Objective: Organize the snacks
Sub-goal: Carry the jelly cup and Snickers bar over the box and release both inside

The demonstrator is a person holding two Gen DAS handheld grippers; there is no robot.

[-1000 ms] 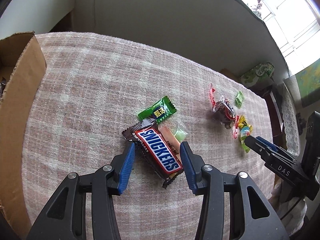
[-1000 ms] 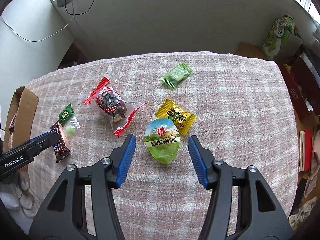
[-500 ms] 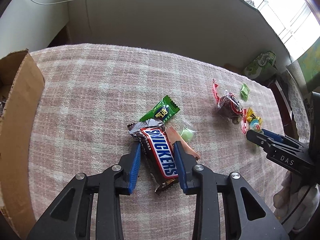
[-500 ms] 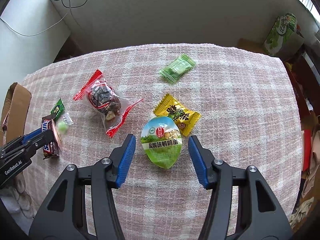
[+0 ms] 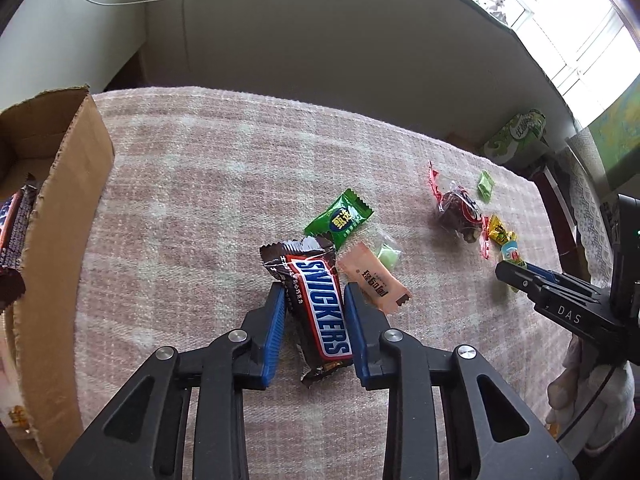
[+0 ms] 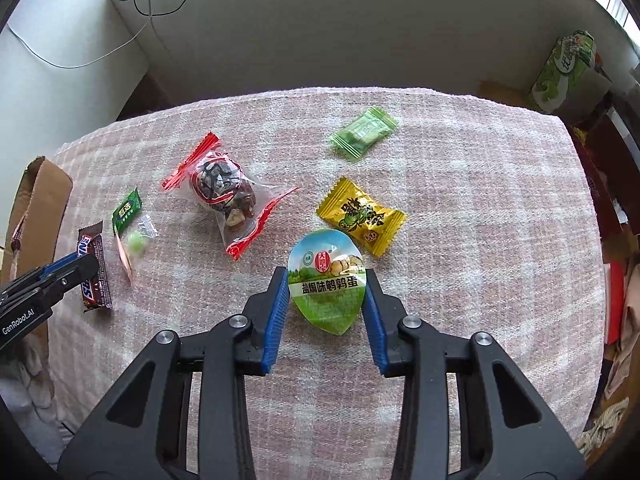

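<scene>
On the pink checked tablecloth (image 5: 180, 200) lies a Snickers bar (image 5: 320, 312), and my left gripper (image 5: 314, 292) is closing on it, both blue pads against its long sides. My right gripper (image 6: 327, 276) is closing too, and its pads touch the two sides of a green egg-shaped snack pack (image 6: 328, 280). Each gripper also shows in the other view: the right gripper (image 5: 516, 276) at the right edge, the left gripper (image 6: 80, 268) at the left, over the Snickers bar (image 6: 92, 276). An open cardboard box (image 5: 68, 200) stands at the left with another chocolate bar (image 5: 12, 240) inside.
Just beyond the Snickers lie a green candy (image 5: 340, 220), a peach packet (image 5: 374, 276) and a clear-wrapped green sweet (image 5: 388, 256). A red-edged bag of nuts (image 6: 224, 192), a yellow candy (image 6: 360, 216) and a pale green candy (image 6: 364, 132) lie beyond the egg pack.
My left jaws have closed in onto the Snickers bar, which has turned to lie along them. My right jaws, wide apart before, have narrowed onto the egg pack.
</scene>
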